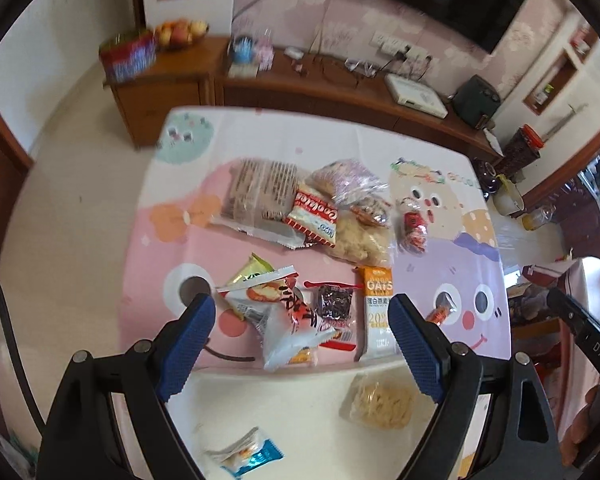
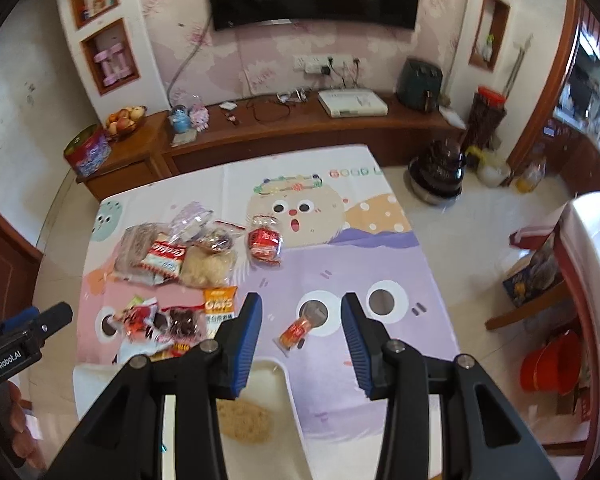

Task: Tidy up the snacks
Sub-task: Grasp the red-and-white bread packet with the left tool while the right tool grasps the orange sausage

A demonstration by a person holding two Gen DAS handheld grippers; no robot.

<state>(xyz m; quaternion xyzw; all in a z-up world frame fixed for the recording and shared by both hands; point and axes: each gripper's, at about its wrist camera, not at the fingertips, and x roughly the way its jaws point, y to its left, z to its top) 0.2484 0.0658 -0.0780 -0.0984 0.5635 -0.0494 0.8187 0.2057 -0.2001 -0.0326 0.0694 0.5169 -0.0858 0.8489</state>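
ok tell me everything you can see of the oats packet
The oats packet is a flat, oblong wrapper, orange at the top with white "OATS" lettering and white lower down with Chinese print and "20". It looks like sealed glossy plastic. It lies flat on the cartoon tablecloth, beside a dark snack in clear wrap. The open left gripper hovers over it; nothing grips it.

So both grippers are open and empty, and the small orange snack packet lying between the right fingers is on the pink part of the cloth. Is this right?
Not quite. The small orange snack packet lies on the purple part of the cloth, beside a cartoon eye, as the right wrist view shows. The rest holds: the left gripper and right gripper are both open and empty.
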